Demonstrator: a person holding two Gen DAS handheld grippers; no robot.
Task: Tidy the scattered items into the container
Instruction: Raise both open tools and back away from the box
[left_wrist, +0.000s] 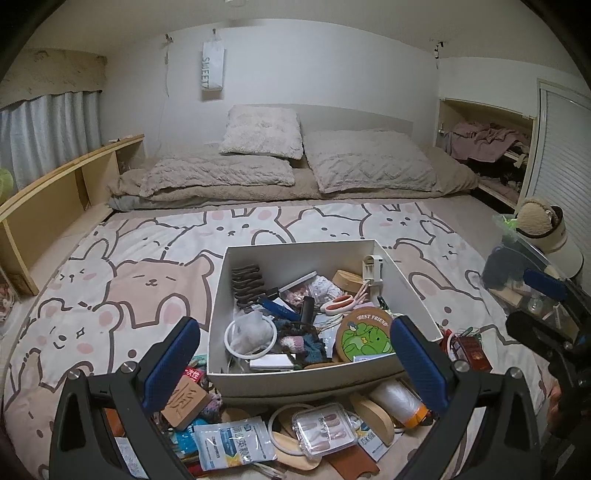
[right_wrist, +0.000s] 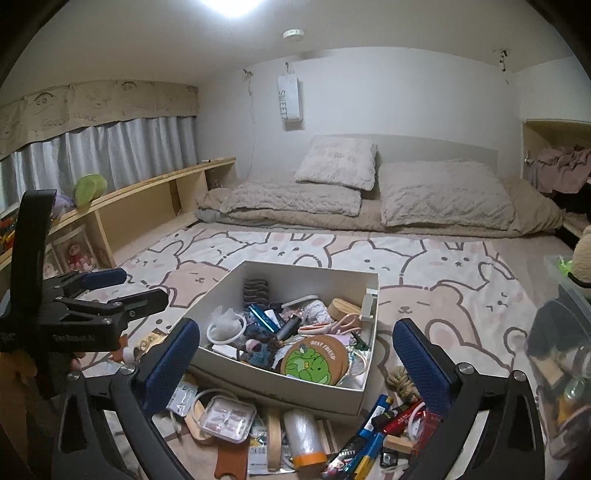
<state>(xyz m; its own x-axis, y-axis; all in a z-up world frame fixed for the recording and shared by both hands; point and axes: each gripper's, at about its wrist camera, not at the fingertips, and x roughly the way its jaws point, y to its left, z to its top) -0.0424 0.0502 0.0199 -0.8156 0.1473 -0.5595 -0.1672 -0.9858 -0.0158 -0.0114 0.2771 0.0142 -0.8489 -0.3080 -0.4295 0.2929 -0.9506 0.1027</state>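
Blue-padded and spread wide apart, your left gripper (left_wrist: 295, 362) hangs empty over the clutter nearest you: a clear plastic case of press-on nails (left_wrist: 325, 430), a white sachet with blue print (left_wrist: 234, 443), a carved wooden block (left_wrist: 184, 402) beside the left pad, and a roll of clear film with an orange end (left_wrist: 400, 402). Your right gripper (right_wrist: 295, 363) is likewise parted and holds nothing, above that same roll (right_wrist: 304, 432) and a heap of coloured lighters (right_wrist: 373, 432). Just beyond, the white cardboard box (left_wrist: 295, 254) sits on the bear-and-rabbit printed blanket (left_wrist: 155, 273), already crowded, with a round brown "Best Friend" frog mirror (left_wrist: 365, 334) leaning at its near right corner. Farther back lie beige pillows (left_wrist: 369, 162) against the wall.
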